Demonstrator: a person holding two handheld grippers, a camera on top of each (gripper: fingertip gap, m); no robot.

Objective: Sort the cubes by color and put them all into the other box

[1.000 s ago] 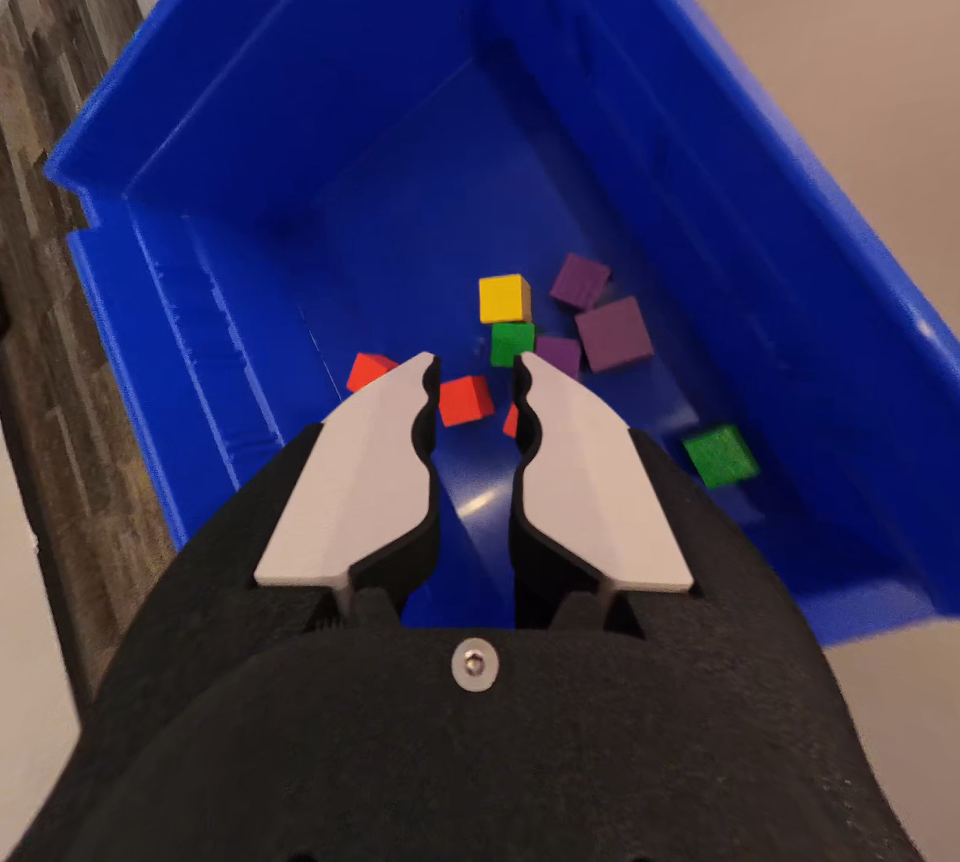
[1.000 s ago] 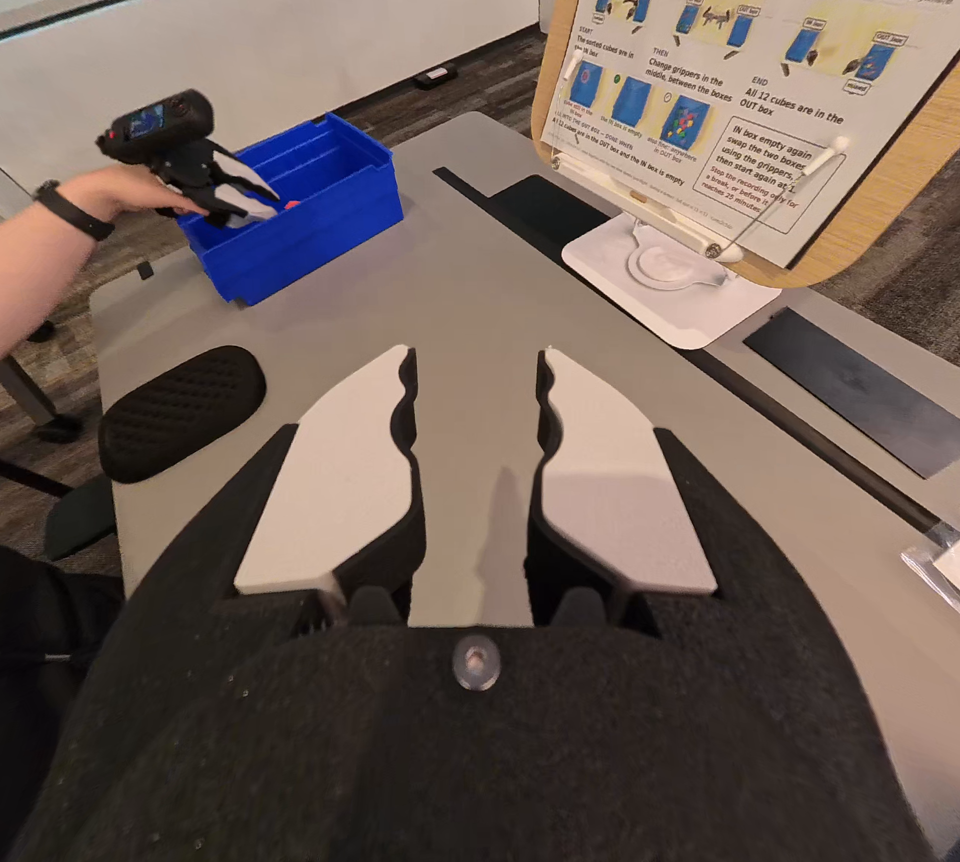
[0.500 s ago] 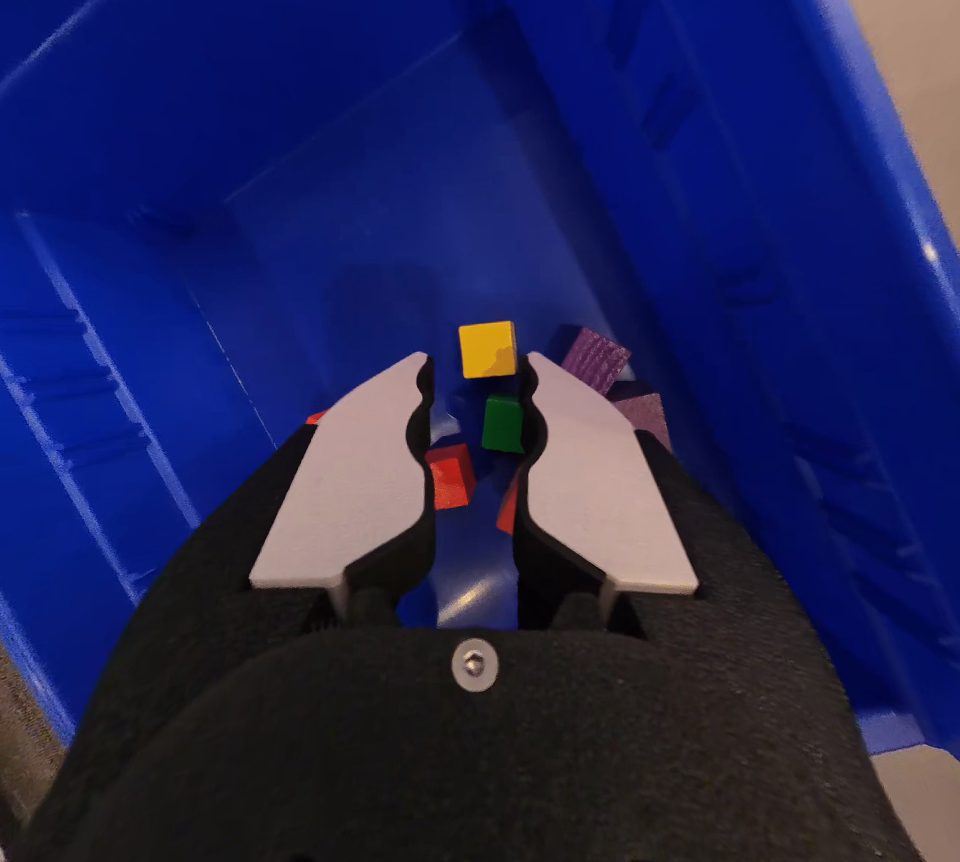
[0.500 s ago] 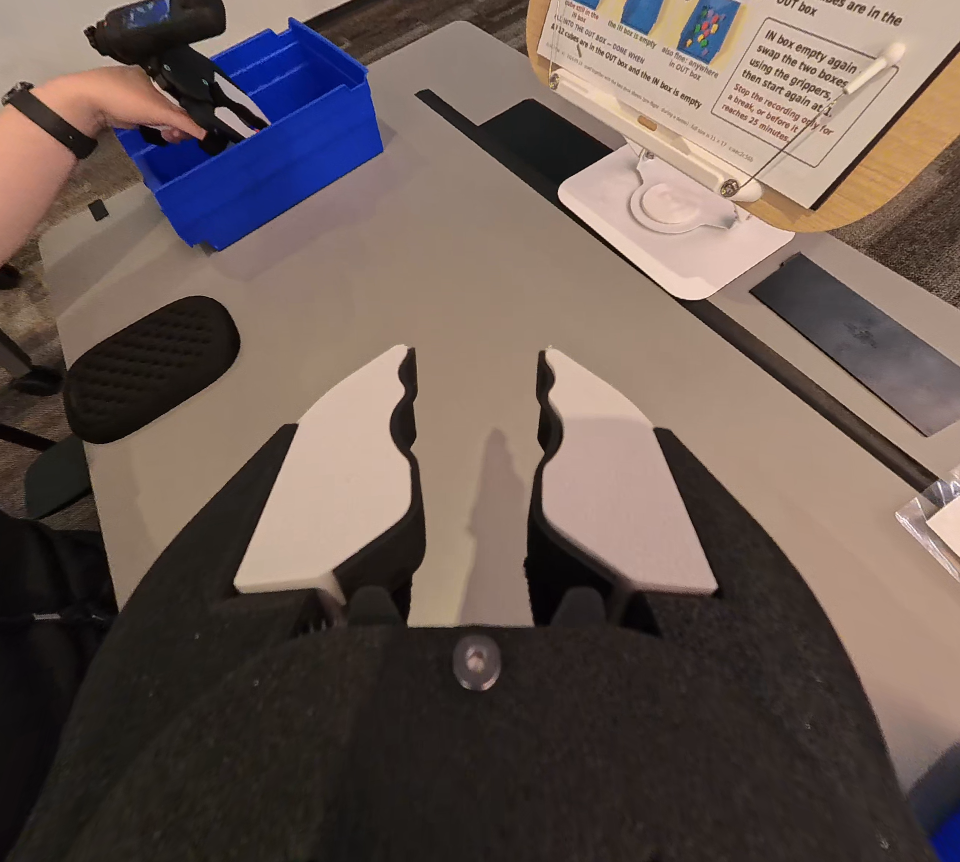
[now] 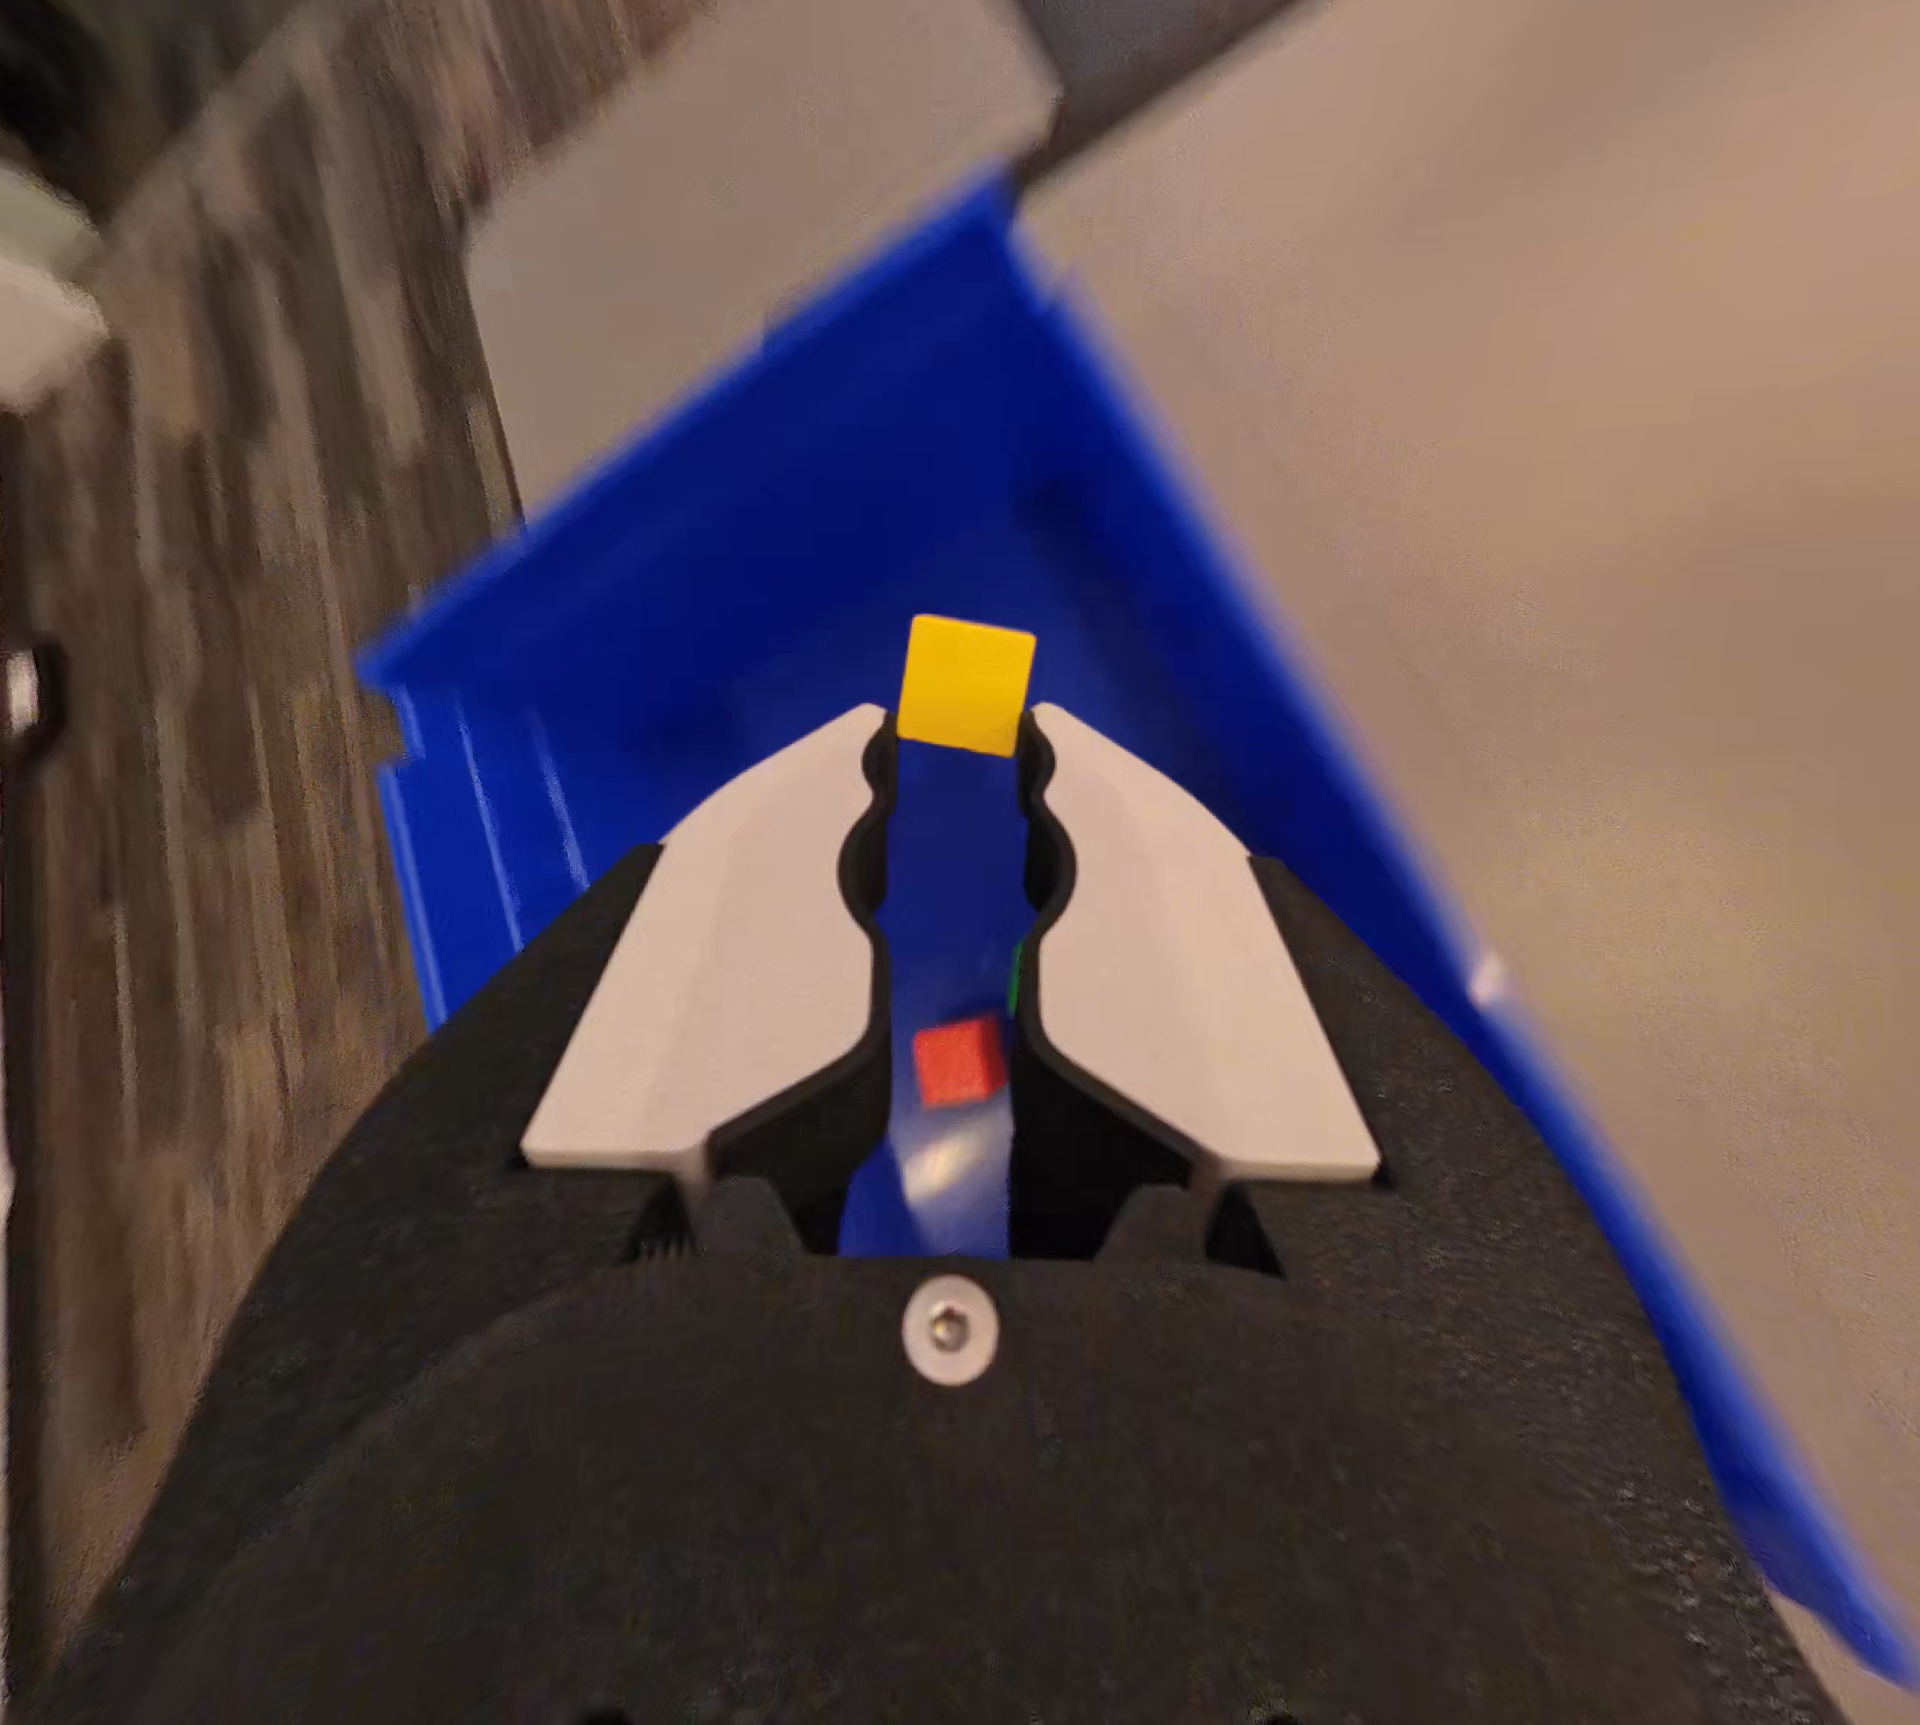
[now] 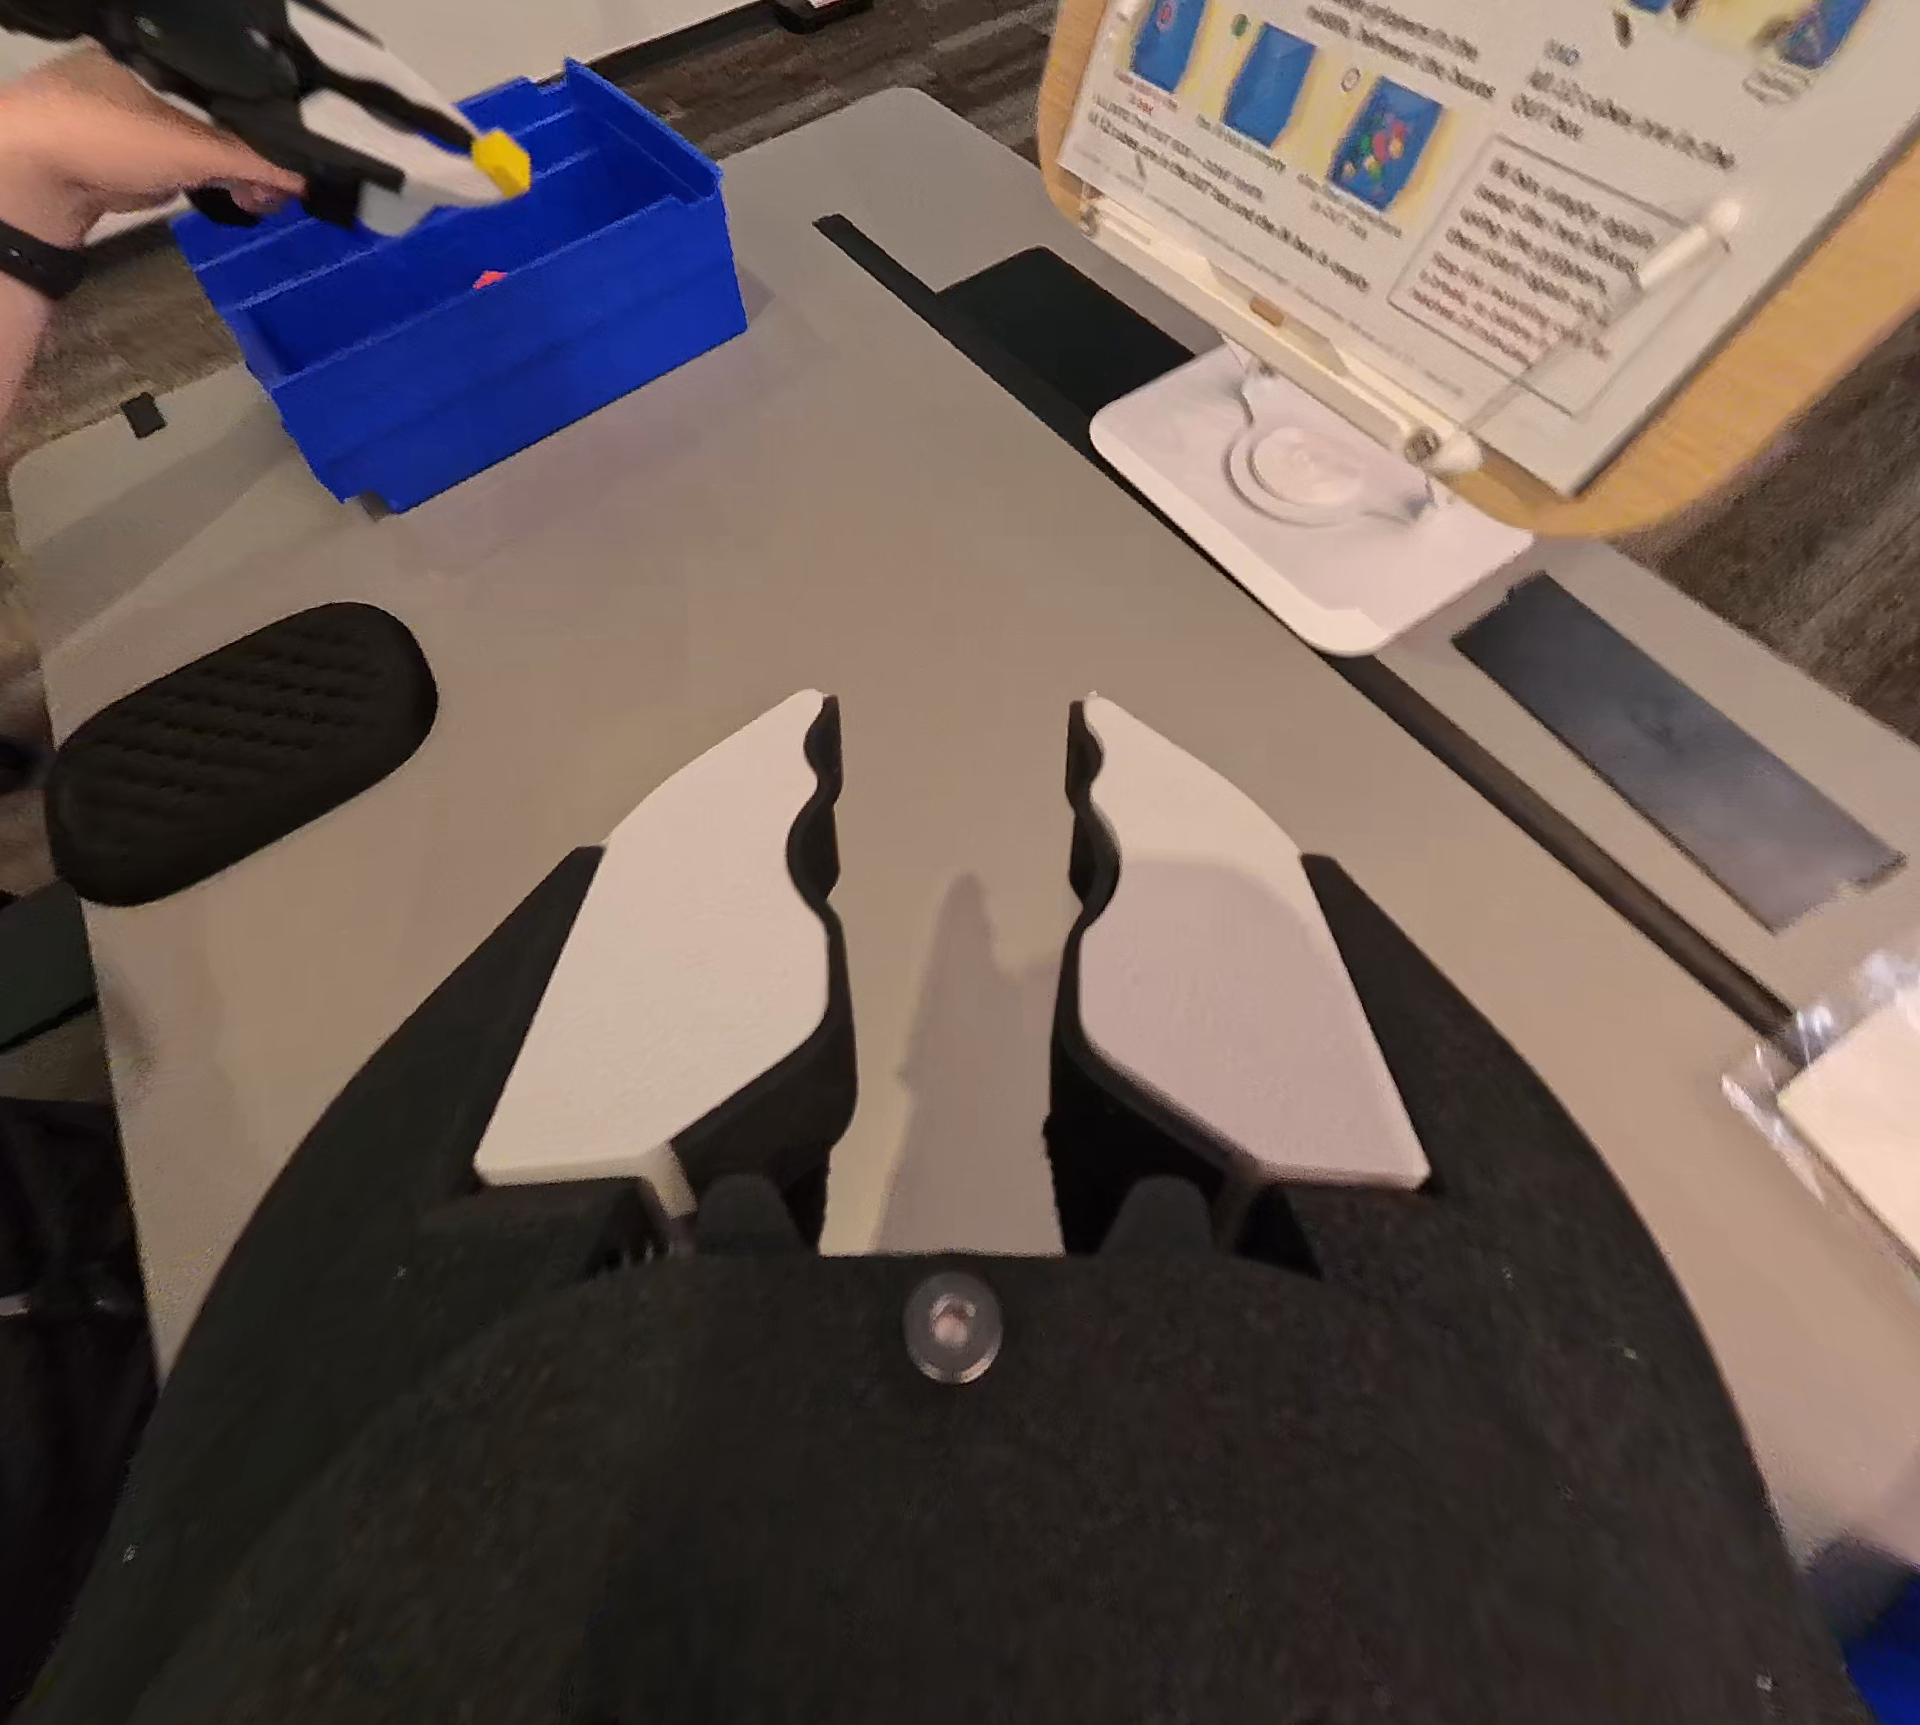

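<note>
My left gripper (image 5: 958,719) is shut on a yellow cube (image 5: 966,686) at its fingertips and holds it above the blue box (image 5: 727,553). A red cube (image 5: 958,1062) lies on the box floor below, seen between the fingers, with a sliver of green beside it. In the right wrist view the left gripper (image 6: 488,169) with the yellow cube (image 6: 504,161) hangs over the blue box (image 6: 499,345) at the table's far left; a red cube (image 6: 486,281) shows inside. My right gripper (image 6: 951,719) is open and empty above the grey table (image 6: 831,532).
A white stand with an instruction board (image 6: 1455,117) stands at the right. A black padded rest (image 6: 234,745) lies at the table's left edge. A clear bag with something white (image 6: 1849,1114) is at the right edge. A bit of blue (image 6: 1870,1665) shows at the bottom right corner.
My left gripper went down into the box, shut on the yellow cube and lifted it above the box. The right gripper stayed open and drifted slightly.
</note>
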